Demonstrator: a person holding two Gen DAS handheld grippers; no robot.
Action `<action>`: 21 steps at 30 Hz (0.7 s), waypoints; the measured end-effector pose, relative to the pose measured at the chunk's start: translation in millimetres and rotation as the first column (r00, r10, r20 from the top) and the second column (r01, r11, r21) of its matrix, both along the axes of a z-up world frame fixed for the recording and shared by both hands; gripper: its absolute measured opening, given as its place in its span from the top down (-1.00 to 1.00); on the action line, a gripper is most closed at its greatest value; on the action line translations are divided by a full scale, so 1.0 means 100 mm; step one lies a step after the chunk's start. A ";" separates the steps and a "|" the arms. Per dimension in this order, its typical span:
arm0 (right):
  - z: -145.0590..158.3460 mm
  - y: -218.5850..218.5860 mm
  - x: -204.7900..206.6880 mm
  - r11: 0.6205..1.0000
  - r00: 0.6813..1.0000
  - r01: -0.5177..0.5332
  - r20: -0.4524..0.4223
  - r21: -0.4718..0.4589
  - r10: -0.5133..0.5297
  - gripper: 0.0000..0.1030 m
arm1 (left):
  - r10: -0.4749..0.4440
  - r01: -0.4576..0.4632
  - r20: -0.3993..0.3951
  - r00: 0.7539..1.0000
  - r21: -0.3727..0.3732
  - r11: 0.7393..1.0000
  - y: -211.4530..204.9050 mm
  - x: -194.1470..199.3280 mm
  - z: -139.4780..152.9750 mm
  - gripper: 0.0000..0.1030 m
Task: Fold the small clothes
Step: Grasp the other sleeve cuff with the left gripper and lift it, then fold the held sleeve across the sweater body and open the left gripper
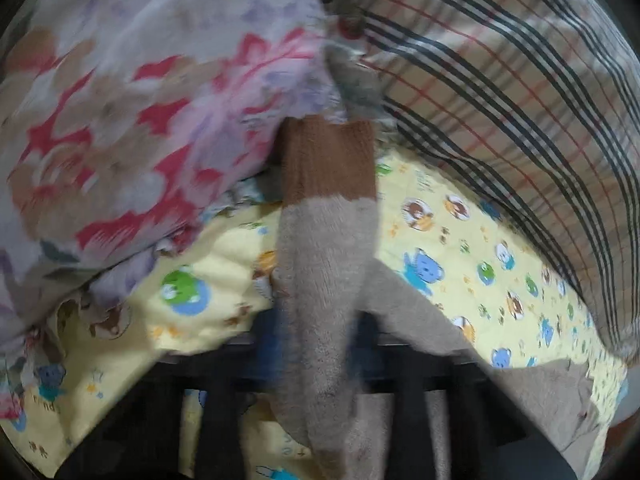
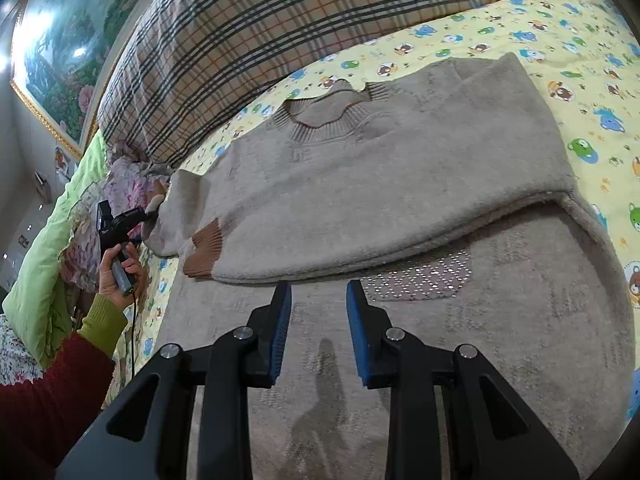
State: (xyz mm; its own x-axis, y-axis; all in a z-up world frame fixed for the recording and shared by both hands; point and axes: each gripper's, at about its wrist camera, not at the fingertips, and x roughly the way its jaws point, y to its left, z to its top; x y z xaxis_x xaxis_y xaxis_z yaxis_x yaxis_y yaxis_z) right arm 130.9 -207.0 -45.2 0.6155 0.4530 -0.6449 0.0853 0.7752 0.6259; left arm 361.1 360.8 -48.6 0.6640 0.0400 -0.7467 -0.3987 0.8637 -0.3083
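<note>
A small beige knit sweater [image 2: 360, 184] with brown cuffs lies on a yellow cartoon-print bedsheet [image 2: 560, 40], its upper half folded over the lower part. My right gripper [image 2: 318, 300] is open and empty, just above the sweater's lower part near the folded edge. My left gripper [image 2: 146, 216] is shut on the sweater's sleeve at the left side. In the left wrist view the sleeve [image 1: 316, 280] with its brown cuff [image 1: 330, 160] hangs forward between the jaws and hides the fingers.
A plaid pillow [image 2: 240, 40] lies along the far side of the bed, also in the left wrist view [image 1: 520, 100]. A floral quilt [image 1: 140, 120] is piled to the left. A green blanket [image 2: 52, 240] and a framed painting [image 2: 60, 48] are at far left.
</note>
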 end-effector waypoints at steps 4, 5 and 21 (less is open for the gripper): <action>0.04 -0.06 -0.07 1.000 1.000 0.019 0.021 -0.001 -0.019 0.42 | -0.046 0.040 0.102 0.994 0.060 0.997 -0.30 -0.25 0.33 0.82; 0.05 -0.08 -0.10 1.000 0.999 0.025 0.030 0.003 -0.025 0.42 | -0.081 0.072 0.140 0.987 0.068 0.995 -0.45 -0.35 0.47 0.82; 0.10 -0.50 -0.51 0.986 0.985 0.150 0.071 0.070 -0.155 0.42 | -0.650 0.611 0.176 0.739 0.233 0.757 -3.67 -1.10 0.72 0.81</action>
